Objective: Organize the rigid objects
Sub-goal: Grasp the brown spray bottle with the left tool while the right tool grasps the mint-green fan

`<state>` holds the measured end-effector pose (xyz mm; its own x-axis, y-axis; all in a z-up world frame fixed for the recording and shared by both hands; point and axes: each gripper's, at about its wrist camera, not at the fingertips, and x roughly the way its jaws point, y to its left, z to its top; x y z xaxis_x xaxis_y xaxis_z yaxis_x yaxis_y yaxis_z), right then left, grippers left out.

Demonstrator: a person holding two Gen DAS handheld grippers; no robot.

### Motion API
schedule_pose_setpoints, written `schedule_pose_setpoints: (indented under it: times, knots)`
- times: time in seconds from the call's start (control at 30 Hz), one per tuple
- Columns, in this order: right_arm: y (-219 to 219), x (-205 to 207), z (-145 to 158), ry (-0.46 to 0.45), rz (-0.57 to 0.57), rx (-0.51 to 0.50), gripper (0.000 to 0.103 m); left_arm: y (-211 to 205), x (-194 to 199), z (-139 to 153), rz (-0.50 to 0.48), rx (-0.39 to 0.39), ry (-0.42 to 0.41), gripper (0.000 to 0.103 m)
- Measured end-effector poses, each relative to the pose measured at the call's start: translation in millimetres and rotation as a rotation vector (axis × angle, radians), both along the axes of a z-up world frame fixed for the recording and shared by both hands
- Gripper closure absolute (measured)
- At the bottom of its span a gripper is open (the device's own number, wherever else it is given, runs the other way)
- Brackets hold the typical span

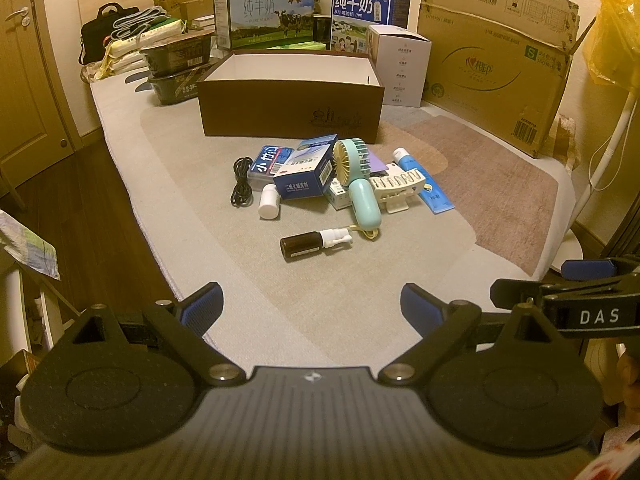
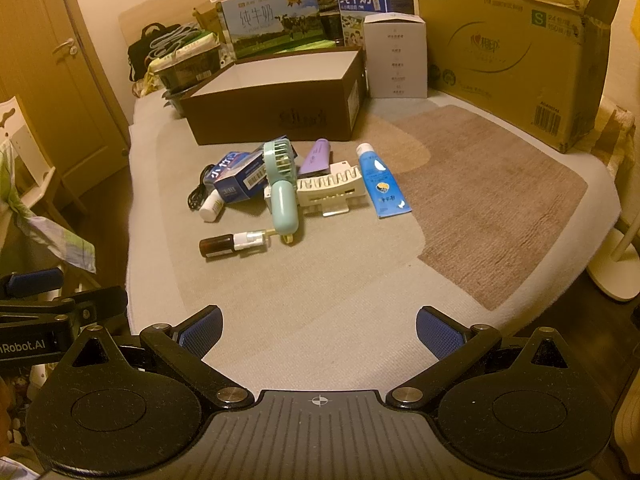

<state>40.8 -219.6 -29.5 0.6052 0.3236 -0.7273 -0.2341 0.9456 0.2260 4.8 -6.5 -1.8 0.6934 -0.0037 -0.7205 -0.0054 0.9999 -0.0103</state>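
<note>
Tools first: your left tool (image 1: 311, 308) and right tool (image 2: 319, 332) hung side by side over the near edge of the bed (image 1: 360, 280), each with its blue pads spread wide, gripping nothing and touching nothing.

Spray bottle (image 1: 316, 242), brown with a white nozzle: nearest item, lying on its side, apart from the heap. It looked the easiest first pick; you would do well to close across its body, not the nozzle.

Handheld fan (image 1: 358, 184), mint: lying atop the pile, its strap trailing toward the bottle. Lifting it early would likely free what sat beneath.

White pill bottle (image 1: 269, 202) and black cable (image 1: 241, 180): left flank of the heap, beside each other.

Blue cartons (image 1: 306, 172), cream slotted rack (image 1: 396, 188), blue tube (image 2: 380, 182), purple item (image 2: 316, 156): crowded together and partly overlapping, so each would need a clean, separate grip.

Brown open box (image 1: 292, 108): just behind the pile, no contents visible inside, seemingly the destination.

Milk cartons (image 1: 264, 14) and large cardboard box (image 1: 496, 64): farthest back, along the wall.
</note>
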Motion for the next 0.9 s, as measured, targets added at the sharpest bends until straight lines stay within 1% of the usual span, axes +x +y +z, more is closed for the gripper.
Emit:
schedule_pose_setpoints:
  times: [0.17,0.23,0.27,0.47,0.63,0.7,0.9]
  knots:
    - [-1.1,3.2,-7.2,0.007,-0.005,0.012,0.0,-1.9,4.6,-1.6,-0.008,0.006,-0.012,0.008]
    - [-2.5,8.9,-9.5,0.011,-0.009,0.02,0.001,-3.7,10.3,-5.6,-0.011,0.014,-0.019,0.008]
    - [-3.4,11.1,-11.1,0.012,-0.013,0.025,0.001,-2.2,19.9,-12.1,-0.015,0.019,-0.021,0.008]
    - [-11.3,21.7,-20.2,0.018,-0.031,0.057,0.001,-1.7,31.7,-21.8,-0.035,0.036,-0.028,0.008]
    - [-13.8,30.9,-26.9,0.009,-0.026,0.067,0.001,-4.4,45.6,-33.0,-0.062,0.069,-0.029,0.011]
    - [-13.9,35.5,-29.7,0.005,-0.024,0.065,0.001,-4.1,52.1,-37.8,-0.074,0.073,-0.026,0.013]
    - [-11.1,51.9,-39.6,-0.006,-0.016,0.058,0.001,-1.6,73.1,-50.6,-0.083,0.085,-0.011,0.016]
